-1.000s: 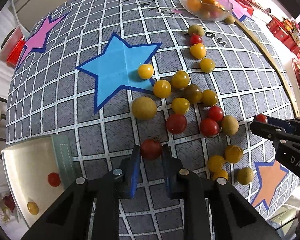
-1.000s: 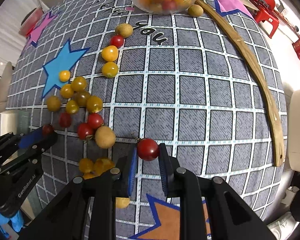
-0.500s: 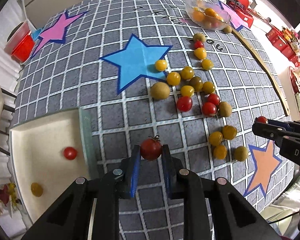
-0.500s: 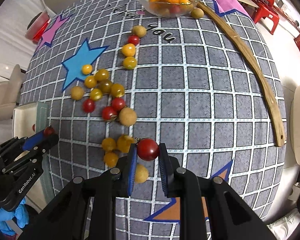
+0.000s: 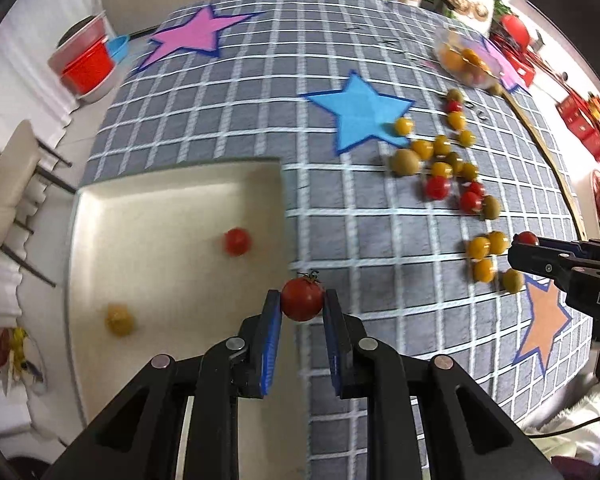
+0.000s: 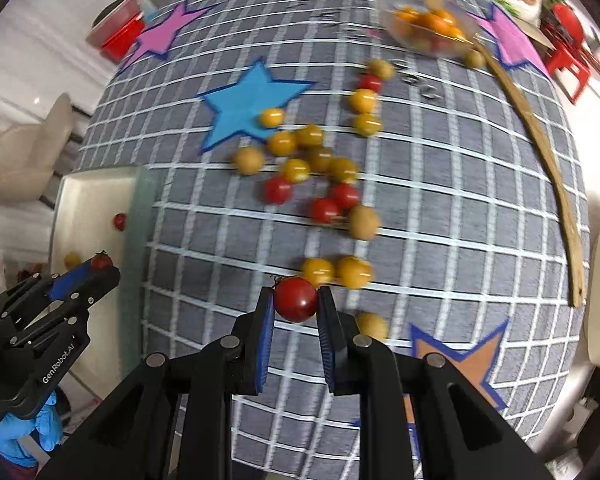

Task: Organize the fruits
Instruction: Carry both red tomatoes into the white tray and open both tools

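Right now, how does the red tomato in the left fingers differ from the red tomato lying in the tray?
The held red tomato is clamped between the left gripper fingers, above the tray edge; the tray tomato lies loose on the tray floor. The held one shows a green stem; the tray one shows none, though it is blurred. Both are round and red.

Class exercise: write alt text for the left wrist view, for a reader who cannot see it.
The left gripper holds a red tomato over the edge of a cream tray that already contains a red fruit and a yellow fruit. More small fruits lie scattered on the grey checked cloth; at right, the right gripper holds another tomato.
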A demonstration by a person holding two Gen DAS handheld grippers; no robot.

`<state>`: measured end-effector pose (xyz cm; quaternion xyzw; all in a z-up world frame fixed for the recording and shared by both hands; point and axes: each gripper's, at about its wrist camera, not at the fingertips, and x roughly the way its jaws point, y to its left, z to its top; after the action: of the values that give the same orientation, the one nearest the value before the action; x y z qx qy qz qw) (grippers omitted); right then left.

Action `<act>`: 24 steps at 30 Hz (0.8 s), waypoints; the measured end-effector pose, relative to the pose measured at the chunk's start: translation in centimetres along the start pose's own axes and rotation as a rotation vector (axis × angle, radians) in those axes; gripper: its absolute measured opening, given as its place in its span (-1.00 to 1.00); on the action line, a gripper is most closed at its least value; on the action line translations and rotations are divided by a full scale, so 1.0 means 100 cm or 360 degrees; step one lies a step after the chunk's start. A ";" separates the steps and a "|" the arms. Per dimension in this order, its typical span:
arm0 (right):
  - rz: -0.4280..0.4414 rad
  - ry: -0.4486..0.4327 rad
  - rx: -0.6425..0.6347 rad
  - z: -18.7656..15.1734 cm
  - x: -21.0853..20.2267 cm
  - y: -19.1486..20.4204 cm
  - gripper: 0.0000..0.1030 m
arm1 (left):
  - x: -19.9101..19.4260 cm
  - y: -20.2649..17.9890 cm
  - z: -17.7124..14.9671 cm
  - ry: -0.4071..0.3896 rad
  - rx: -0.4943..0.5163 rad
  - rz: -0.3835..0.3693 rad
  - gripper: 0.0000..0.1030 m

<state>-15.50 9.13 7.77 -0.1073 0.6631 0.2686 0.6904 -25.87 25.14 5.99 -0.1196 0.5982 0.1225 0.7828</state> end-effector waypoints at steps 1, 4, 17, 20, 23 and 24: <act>0.0009 0.0005 -0.0033 0.002 0.002 0.011 -0.56 | -0.001 0.008 -0.003 -0.0002 -0.0024 0.0009 -0.56; 0.0033 0.0015 -0.0115 0.007 0.005 0.037 -0.56 | -0.004 0.031 -0.013 -0.0002 -0.0103 0.0041 -0.56; 0.0138 0.0104 -0.0422 0.025 0.032 0.146 -0.56 | 0.008 0.118 -0.057 0.0073 -0.0374 0.0207 -0.56; 0.0153 0.0128 -0.0469 0.026 0.041 0.164 -0.56 | 0.015 0.130 -0.062 0.0090 -0.0405 0.0233 -0.56; 0.0155 0.0171 -0.0513 0.026 0.053 0.181 -0.56 | 0.022 0.137 -0.065 0.0102 -0.0424 0.0257 -0.56; 0.0150 0.0187 -0.0525 0.026 0.059 0.185 -0.56 | 0.023 0.139 -0.067 0.0105 -0.0431 0.0259 -0.56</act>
<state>-22.90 27.25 6.15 -0.2033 0.6536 0.3991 0.6101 -35.98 36.16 1.47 -0.1792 0.6092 0.2612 0.7270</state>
